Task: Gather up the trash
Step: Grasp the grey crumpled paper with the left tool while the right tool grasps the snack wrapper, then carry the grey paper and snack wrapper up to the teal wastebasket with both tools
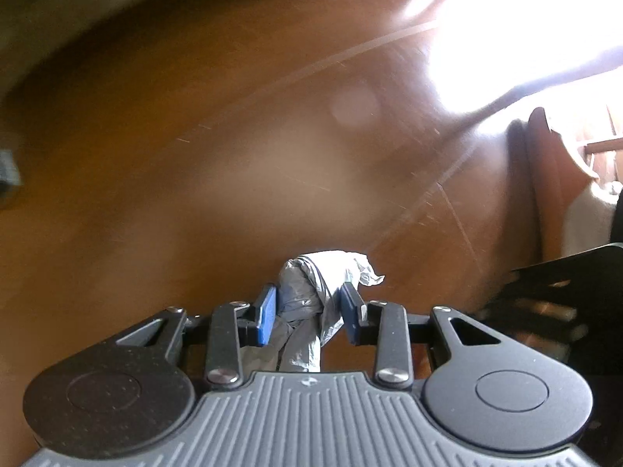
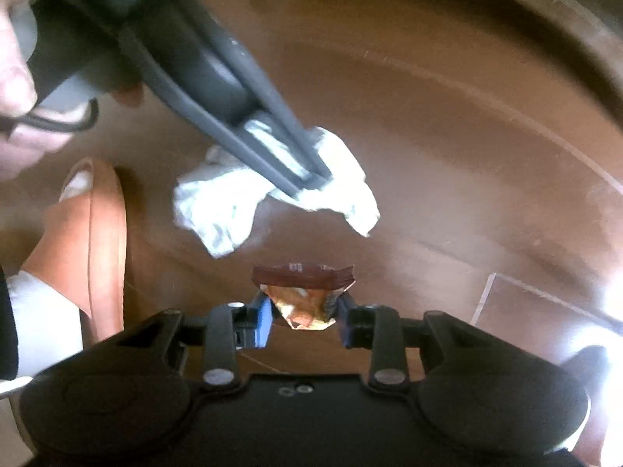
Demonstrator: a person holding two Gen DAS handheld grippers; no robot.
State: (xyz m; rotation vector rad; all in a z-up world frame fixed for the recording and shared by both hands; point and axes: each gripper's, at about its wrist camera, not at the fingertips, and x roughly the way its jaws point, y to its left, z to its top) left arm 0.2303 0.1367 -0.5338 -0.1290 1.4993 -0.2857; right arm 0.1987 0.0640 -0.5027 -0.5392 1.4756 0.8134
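Right wrist view: both hand-held grippers pinch trash above the brown counter [image 2: 447, 124].
Left hand-held gripper [image 1: 309, 307] clamps crumpled white paper [image 1: 315, 284]; right hand-held gripper [image 2: 303, 313], nearer than the paper, pinches a brown wrapper [image 2: 305, 292]. Lift both steadily, keeping the squeeze firm.

Each black tool [image 1: 309, 307] [image 2: 303, 313] has blue pads [image 1: 267, 313], silver screws and a ribbed grey housing.

Left tongs [image 1: 309, 313]: blue pads [image 1: 268, 317] pressed against both sides of a crumpled silver-white wrapper [image 1: 311, 292]. The wrapper projects forward past the pads and trails back between the linkage arms. Below lies a blurred brown wooden floor [image 1: 194, 155]. A second black device [image 1: 564, 288] enters at right edge
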